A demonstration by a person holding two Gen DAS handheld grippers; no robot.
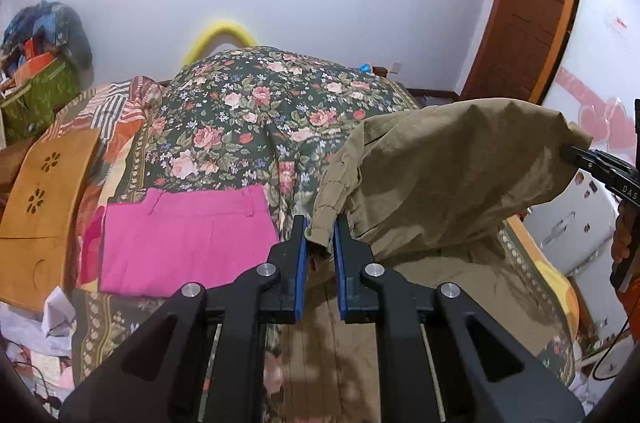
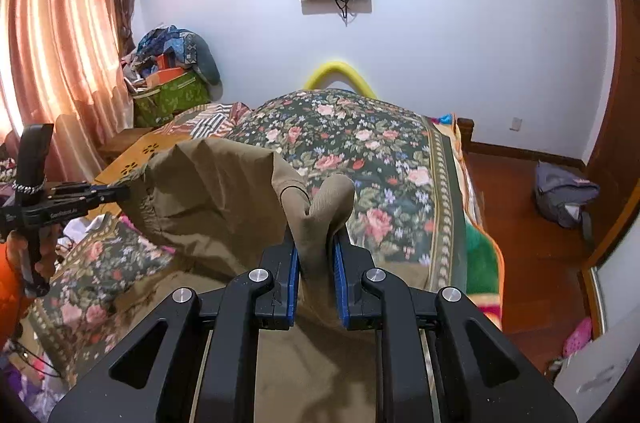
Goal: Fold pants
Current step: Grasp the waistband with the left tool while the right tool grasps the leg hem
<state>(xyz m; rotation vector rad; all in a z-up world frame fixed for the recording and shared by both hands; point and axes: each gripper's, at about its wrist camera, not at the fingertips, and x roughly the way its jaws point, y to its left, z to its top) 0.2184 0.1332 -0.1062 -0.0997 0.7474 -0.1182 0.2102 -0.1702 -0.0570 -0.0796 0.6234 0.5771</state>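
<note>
Khaki pants (image 1: 448, 159) hide the right gripper's (image 1: 568, 153) fingertips

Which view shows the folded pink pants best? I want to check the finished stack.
The left wrist view: the pink pants lie flat and folded on the floral bedspread, left of the left tongs. The right wrist view shows only a sliver of pink behind the lifted khaki pants.

Light: daylight glows through curtain (image 2: 60, 35); room evenly bright
Edges: fisheye bending; dark corners
Focus: slightly soft near lens
</note>
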